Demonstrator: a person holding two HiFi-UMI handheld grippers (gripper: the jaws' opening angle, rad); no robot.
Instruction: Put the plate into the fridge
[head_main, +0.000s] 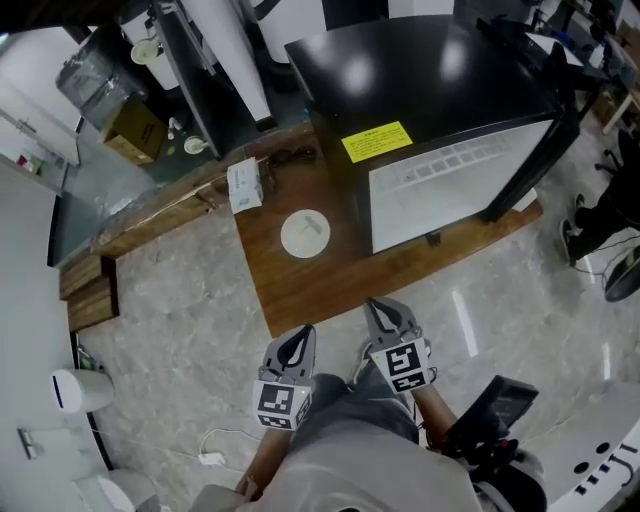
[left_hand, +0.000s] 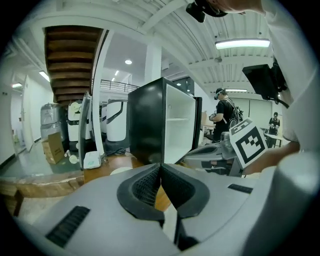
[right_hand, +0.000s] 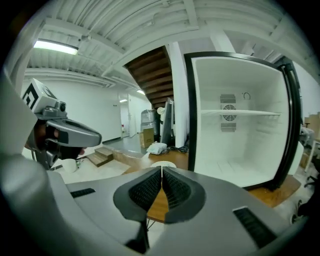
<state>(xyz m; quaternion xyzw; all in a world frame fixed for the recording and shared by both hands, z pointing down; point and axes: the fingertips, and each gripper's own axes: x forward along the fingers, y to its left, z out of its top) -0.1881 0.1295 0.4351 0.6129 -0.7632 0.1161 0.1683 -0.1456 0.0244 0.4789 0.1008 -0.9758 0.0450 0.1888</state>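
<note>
I'm holding the left tongs (head_main: 297, 345) and right tongs (head_main: 388, 318) pressed together and empty, short of the wooden platform (head_main: 300, 292). The plate (head_main: 305, 234) is lying flat there beside the open fridge (head_main: 450, 190). If I arrive without opening them, I'm risking shoving it along the wood.

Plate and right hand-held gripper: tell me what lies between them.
Nothing: the stretch is bare. In the head view, only the top of the wooden platform shows from the plate to the shut right hand-held gripper.
</note>
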